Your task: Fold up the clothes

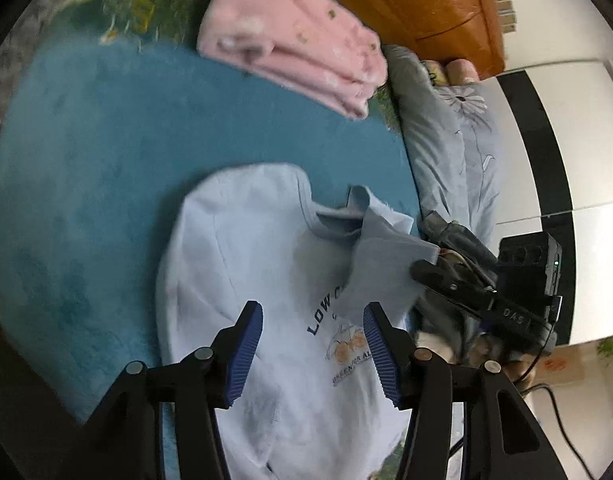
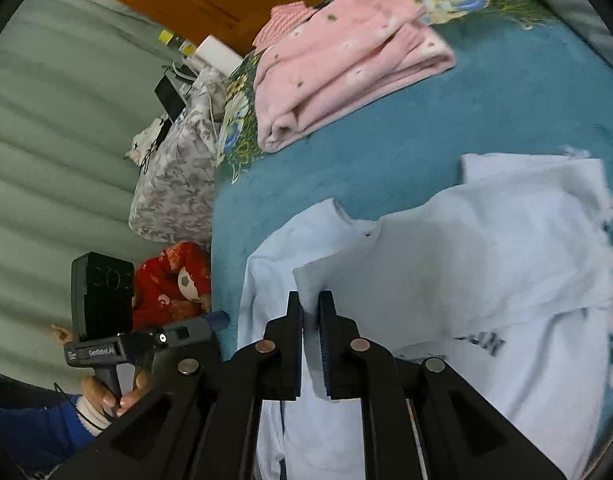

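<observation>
My left gripper (image 1: 312,354) hangs over pale blue T-shirt (image 1: 242,264), blue pads (image 1: 248,354) spread wide, nothing between them. Shirt lies on teal blanket (image 1: 86,184), print facing up. My right gripper (image 2: 310,344) pinches shirt's edge, fabric caught between closed fingers, flap lifted and draped back over shirt body. Folded pink garment (image 2: 346,56) sits farther up blanket, well apart from shirt. Red plush toy (image 2: 170,284) beside bed edge.

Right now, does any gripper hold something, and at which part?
The right gripper is shut on the light blue T-shirt, pinching an edge of its folded-over side flap. The left gripper is open above the shirt and holds nothing.
</observation>
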Tool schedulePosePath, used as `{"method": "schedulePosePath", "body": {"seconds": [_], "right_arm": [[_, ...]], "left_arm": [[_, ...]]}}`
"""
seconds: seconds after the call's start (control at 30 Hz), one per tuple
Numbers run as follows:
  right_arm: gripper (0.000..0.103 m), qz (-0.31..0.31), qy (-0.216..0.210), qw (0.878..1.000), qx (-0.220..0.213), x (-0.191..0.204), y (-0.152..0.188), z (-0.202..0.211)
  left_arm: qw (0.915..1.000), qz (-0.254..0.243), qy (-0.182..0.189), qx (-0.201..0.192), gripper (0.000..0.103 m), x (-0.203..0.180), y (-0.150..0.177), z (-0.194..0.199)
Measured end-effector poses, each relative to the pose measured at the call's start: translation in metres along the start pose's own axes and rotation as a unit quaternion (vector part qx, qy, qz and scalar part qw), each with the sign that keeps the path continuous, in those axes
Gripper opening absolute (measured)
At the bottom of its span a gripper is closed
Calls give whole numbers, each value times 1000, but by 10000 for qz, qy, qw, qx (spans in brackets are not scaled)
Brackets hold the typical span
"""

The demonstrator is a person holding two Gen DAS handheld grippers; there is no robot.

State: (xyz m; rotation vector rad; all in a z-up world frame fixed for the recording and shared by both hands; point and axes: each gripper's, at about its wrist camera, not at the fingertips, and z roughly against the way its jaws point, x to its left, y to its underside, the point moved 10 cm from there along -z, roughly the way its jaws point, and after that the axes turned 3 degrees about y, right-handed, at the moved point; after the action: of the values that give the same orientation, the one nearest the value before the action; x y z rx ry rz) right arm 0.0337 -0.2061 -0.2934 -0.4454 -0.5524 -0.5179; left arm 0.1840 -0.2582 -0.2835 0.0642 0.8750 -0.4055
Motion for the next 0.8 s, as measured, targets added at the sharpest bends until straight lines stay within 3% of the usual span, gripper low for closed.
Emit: {"method": "schedulePosePath", "body": {"seconds": [0.13,0.2,0.27,0.4,0.47,0.53,0.67,0.73,0.8], "right_arm": [[9,28,-182,9998,-78,11,-7,-12],[9,164,575,9977,315,-8,-1,-31],[9,436,1548,9836,812,-31,11,-49],[28,494,2483,9657,577,-50,18,-36],[32,563,2387,9686,403,-36,19,-35],[46,650,2161,9738,273,-17,21,-43],[52,794,1767,9809,185,16,28,-68],[52,950,1941,9749,542,14,40,-87],[52,989,2145,9708,413,12,39,-85]], "left_arm": [[9999,143,15,-50,57,4,-3,2],[9997,247,51,-56,57,6,-4,0],[9997,235,-31,8,57,8,-4,-3],[9999,96,-134,-22,57,9,-5,-1],[9998,152,-131,-78,57,12,-8,3],[9996,185,-161,-138,57,16,-11,7],[9993,221,-157,-263,57,20,-18,18],[9991,226,-183,-298,57,21,-20,21],[9991,157,-252,-311,57,21,-20,22]]}}
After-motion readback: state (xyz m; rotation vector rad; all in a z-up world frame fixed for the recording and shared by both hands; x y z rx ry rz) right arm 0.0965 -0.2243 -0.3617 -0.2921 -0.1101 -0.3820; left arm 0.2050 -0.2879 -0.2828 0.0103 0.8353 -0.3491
